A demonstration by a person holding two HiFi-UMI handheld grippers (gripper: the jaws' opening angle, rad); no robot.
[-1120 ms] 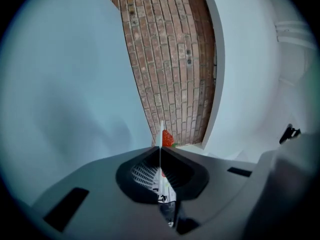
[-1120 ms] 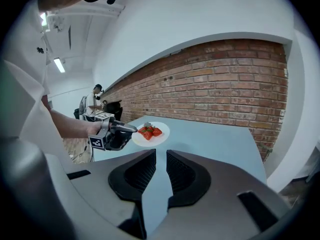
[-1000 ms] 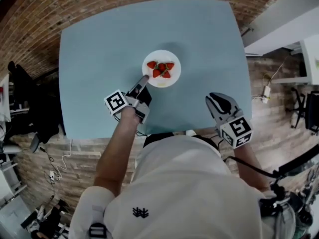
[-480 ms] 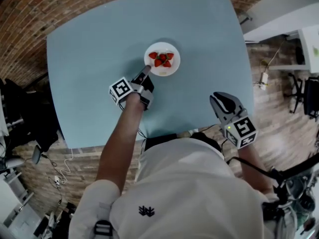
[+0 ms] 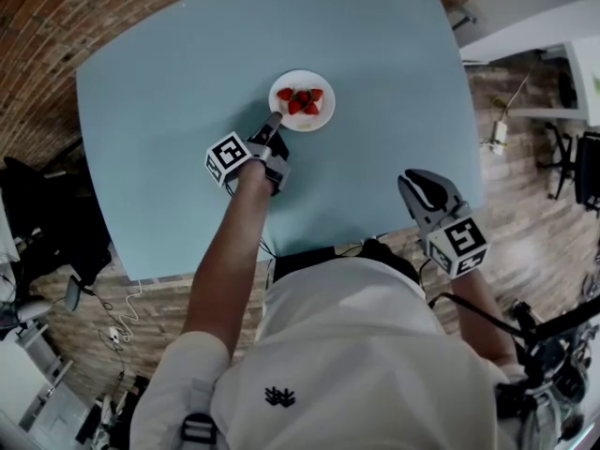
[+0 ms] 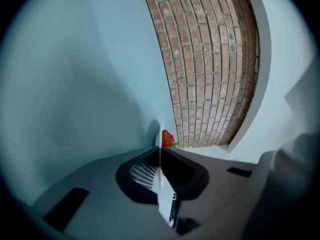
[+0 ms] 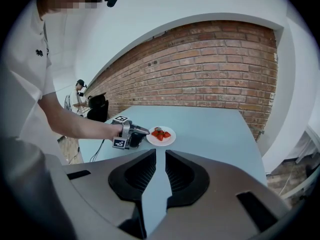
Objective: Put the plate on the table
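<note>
A small white plate (image 5: 302, 100) with several red strawberries (image 5: 301, 99) is at the middle of the light blue table (image 5: 169, 111). My left gripper (image 5: 274, 120) is shut on the plate's near-left rim. In the left gripper view the rim (image 6: 160, 134) runs edge-on between the closed jaws (image 6: 160, 149), with one strawberry (image 6: 168, 138) just beyond. I cannot tell whether the plate touches the table. The right gripper view shows the plate (image 7: 161, 136) and the left gripper (image 7: 132, 134) from afar. My right gripper (image 5: 419, 190) hovers at the table's near-right edge, its jaws (image 7: 161, 151) slightly apart and empty.
A brick wall (image 7: 210, 74) runs behind the table's far edge. A white counter (image 5: 544, 17) stands off the right side. Cables (image 5: 112, 317) lie on the wooden floor at the left. Another person (image 7: 79, 96) stands far back beside dark equipment (image 7: 97, 106).
My left arm has stretched out, carrying the plate farther from the near edge toward the table's middle. The right gripper has stayed at the near-right edge.
</note>
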